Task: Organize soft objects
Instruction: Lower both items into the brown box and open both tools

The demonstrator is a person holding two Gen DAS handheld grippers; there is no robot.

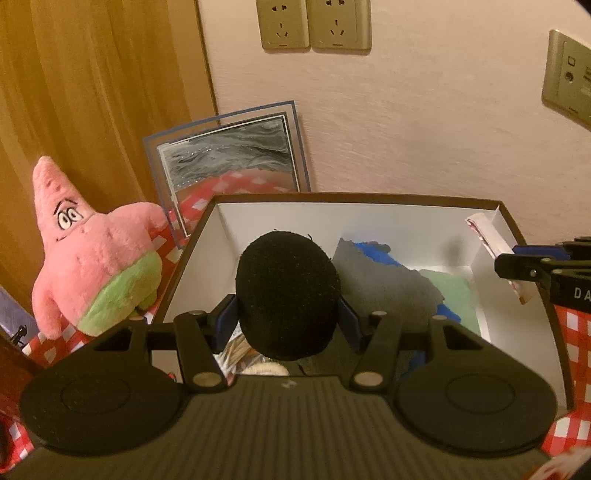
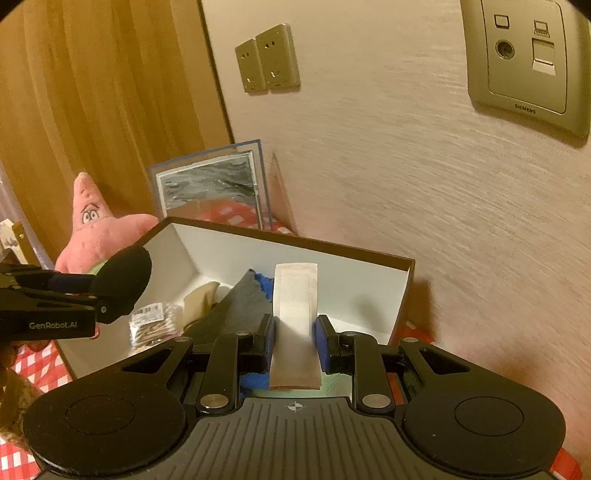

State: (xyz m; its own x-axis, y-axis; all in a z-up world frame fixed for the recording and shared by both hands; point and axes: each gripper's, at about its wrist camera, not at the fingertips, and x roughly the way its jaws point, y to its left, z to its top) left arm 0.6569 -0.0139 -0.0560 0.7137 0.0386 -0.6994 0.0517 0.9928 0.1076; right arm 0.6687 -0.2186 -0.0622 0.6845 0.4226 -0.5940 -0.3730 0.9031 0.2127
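My left gripper (image 1: 288,325) is shut on a round black foam ball (image 1: 288,291) and holds it above the open brown box (image 1: 354,199) with white walls. It also shows in the right wrist view (image 2: 122,284). My right gripper (image 2: 294,339) is shut on a flat whitish packet (image 2: 295,306) over the box's right part (image 2: 402,291); the packet's end shows in the left wrist view (image 1: 491,240). In the box lie a grey cloth (image 1: 384,284), a blue cloth (image 1: 376,251), a green cloth (image 1: 454,295) and a small clear bag (image 2: 151,325).
A pink star plush (image 1: 88,251) with green shorts stands left of the box on the red-checked cloth (image 1: 572,332). A framed grey picture (image 1: 229,162) leans on the wall behind. Wall sockets (image 1: 314,26) are above; a wooden panel (image 1: 92,92) is at the left.
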